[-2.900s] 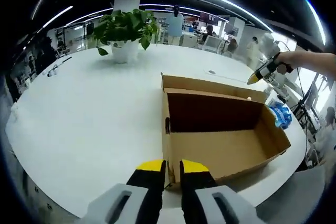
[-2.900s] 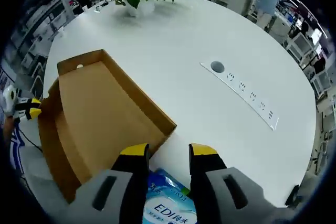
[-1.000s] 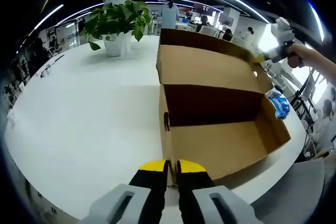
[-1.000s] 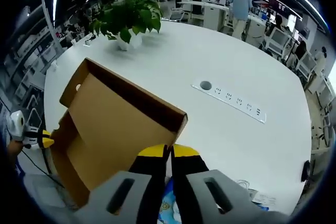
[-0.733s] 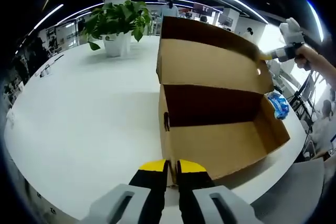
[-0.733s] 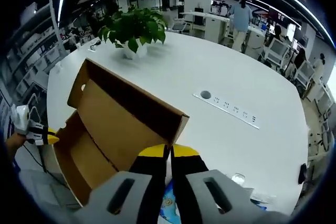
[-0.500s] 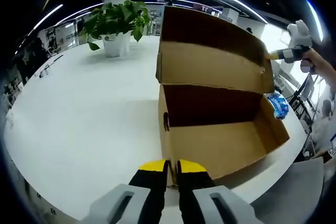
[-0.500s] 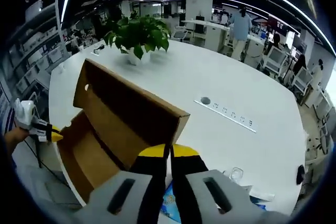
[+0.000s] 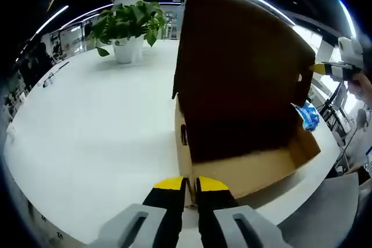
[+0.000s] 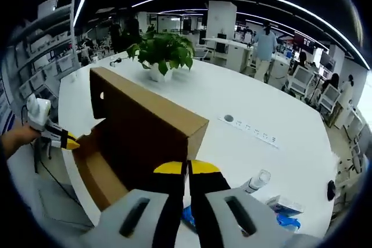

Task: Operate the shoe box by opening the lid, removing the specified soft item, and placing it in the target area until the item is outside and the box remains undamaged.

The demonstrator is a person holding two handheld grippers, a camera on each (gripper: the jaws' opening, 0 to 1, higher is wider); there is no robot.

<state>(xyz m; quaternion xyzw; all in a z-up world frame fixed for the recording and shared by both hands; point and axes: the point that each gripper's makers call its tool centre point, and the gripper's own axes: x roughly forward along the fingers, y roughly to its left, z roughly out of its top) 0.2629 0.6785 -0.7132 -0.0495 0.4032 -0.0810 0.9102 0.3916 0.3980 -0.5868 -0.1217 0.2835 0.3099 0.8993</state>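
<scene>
Left gripper (image 9: 190, 185): yellow-tipped fingers pinched on near end wall of brown cardboard shoe box (image 9: 244, 172), low, steadying it on round white surface (image 9: 93, 120).

Right gripper (image 10: 187, 169): fingers clamped on free edge of hinged brown cardboard lid (image 10: 145, 123), raised high; lid stands tilted over box.

Box interior, where visible: bare. Soft blue-and-white packet (image 9: 308, 115) lies on surface just beyond far end of box. Judgement: removal and placement done; lid handling remains. No box damage visible.

Beyond: potted green plant (image 9: 129, 27).
</scene>
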